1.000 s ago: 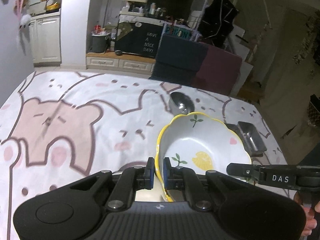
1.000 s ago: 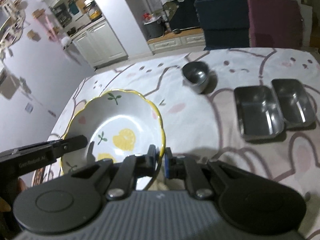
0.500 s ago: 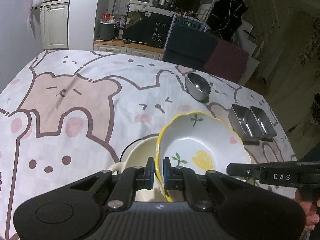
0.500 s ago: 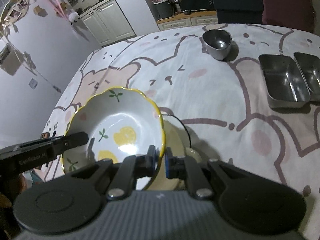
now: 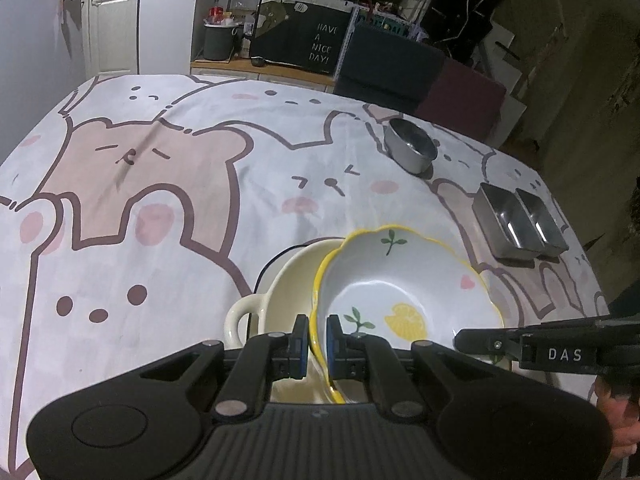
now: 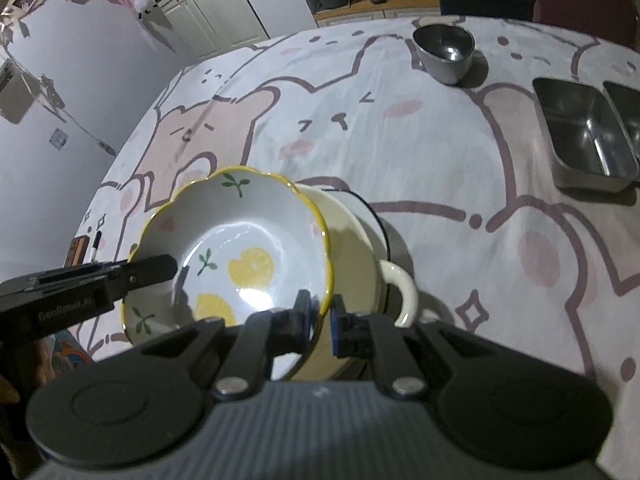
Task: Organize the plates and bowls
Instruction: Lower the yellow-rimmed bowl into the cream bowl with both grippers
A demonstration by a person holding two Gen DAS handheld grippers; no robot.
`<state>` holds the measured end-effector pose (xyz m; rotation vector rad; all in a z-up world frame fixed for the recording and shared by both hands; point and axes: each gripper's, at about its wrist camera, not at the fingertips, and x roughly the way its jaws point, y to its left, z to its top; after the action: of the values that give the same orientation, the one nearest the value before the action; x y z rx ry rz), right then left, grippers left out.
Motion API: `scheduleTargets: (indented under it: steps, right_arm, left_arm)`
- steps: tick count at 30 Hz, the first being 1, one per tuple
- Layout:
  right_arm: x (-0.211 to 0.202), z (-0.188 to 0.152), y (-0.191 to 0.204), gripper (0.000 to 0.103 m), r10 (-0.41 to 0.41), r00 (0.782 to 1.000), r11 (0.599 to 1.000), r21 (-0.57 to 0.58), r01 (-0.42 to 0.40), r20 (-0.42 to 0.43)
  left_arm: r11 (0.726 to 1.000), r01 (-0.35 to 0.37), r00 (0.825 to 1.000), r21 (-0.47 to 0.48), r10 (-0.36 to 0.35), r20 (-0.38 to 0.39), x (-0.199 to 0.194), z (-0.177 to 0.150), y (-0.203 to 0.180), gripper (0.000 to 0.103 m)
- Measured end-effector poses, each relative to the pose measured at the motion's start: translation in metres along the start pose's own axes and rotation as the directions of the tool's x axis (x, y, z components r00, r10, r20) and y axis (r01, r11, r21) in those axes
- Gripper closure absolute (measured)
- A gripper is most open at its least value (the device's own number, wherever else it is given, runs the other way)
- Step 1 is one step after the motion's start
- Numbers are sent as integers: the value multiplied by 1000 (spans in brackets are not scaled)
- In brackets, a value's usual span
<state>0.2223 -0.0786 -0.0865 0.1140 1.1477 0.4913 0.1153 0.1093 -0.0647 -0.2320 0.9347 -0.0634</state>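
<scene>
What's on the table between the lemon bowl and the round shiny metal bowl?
Nothing: only bare bear tablecloth lies between the lemon bowl and the metal bowl. Both wrist views show that.

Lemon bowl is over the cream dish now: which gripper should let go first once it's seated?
Probably the right gripper. Its side of the lemon bowl already sits low over the cream dish, beside the handle. The left gripper pinches the opposite rim and can steady the bowl.

White cabinets [image 5: 110,36], dark chair [image 5: 384,64], dim room
</scene>
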Motion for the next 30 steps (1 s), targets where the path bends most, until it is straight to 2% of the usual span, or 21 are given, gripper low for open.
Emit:
scheduleTargets:
  steps: [7,22,30]
  right_arm:
    - [12,1,2,91,-7,999,1000,12,8,-45]
    - [24,5,5,91,-65,996,998,2,66,-68]
    - [29,7,13,91,-92,993,996,-21,91,-71]
  left_arm:
    - [1000,-11,999,-5,11,-33,11,0,5,94]
    - [1000,-26,996,-3,26,-91,36,-1,7,94]
    - [999,-27,994,-33,23,-110,43,-1,14,93]
